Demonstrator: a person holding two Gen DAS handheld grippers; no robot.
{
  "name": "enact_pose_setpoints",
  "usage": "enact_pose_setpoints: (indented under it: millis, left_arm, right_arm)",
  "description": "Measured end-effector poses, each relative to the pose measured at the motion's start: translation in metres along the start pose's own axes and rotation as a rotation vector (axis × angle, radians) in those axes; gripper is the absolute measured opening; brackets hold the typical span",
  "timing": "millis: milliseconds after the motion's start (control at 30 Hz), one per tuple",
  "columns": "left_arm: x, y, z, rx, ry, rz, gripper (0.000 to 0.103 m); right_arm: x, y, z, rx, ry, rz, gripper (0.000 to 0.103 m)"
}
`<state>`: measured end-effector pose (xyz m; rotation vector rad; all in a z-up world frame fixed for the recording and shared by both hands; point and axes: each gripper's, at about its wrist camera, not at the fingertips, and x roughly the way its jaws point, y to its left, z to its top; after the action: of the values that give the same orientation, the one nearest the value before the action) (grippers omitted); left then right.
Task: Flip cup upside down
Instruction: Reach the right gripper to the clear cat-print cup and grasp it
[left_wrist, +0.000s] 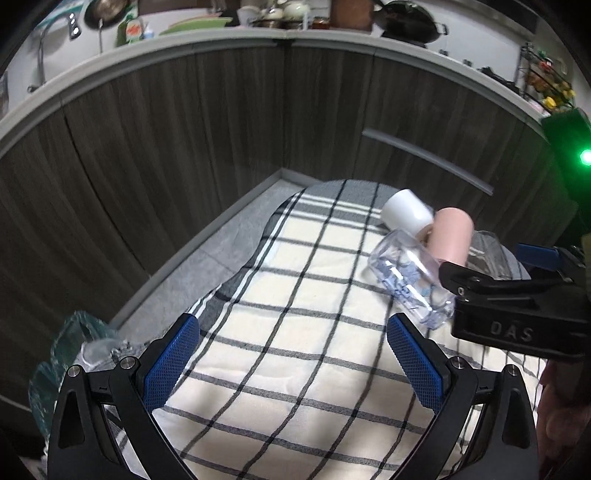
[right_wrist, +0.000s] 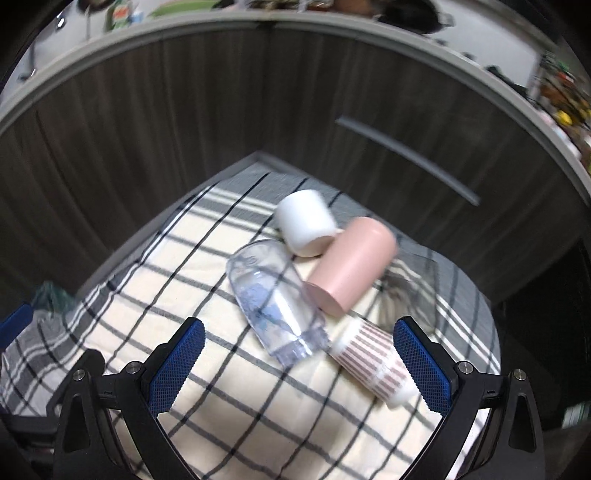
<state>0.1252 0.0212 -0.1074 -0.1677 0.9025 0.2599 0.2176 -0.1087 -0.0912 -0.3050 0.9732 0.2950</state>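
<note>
Several cups lie on their sides on a checked cloth (right_wrist: 229, 417): a white cup (right_wrist: 304, 221), a pink cup (right_wrist: 351, 267), a clear cup with blue print (right_wrist: 273, 299) and a striped paper cup (right_wrist: 371, 360). My right gripper (right_wrist: 299, 365) is open, just short of the clear and striped cups; the striped cup lies next to its right finger. My left gripper (left_wrist: 293, 360) is open and empty over bare cloth (left_wrist: 295, 332), left of the cups. The white cup (left_wrist: 406, 212), pink cup (left_wrist: 452, 236) and clear cup (left_wrist: 410, 280) show in the left wrist view, with the right gripper's body (left_wrist: 517, 295) beside them.
Dark wood cabinet fronts (left_wrist: 184, 147) with a bar handle (left_wrist: 428, 158) stand behind the cloth. A grey floor strip (left_wrist: 207, 258) runs along the left. A crumpled clear plastic bag (left_wrist: 74, 350) lies at the left edge. A clear glass (right_wrist: 410, 291) lies behind the pink cup.
</note>
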Motion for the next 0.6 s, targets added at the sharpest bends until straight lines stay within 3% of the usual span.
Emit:
enact_pose_setpoints:
  millis: [233, 600]
  left_arm:
    - [0.025, 0.021, 0.003, -0.131, 0.056, 0.1, 0.103]
    - [0.061, 0.026, 0.0, -0.177, 0.121, 0.109, 0.103]
  right_arm:
    - [0.044, 0.013, 0.019, -0.114, 0.099, 0.038, 0.1]
    - [0.101, 0.025, 0.026, -0.169, 0.226, 0.059, 0.09]
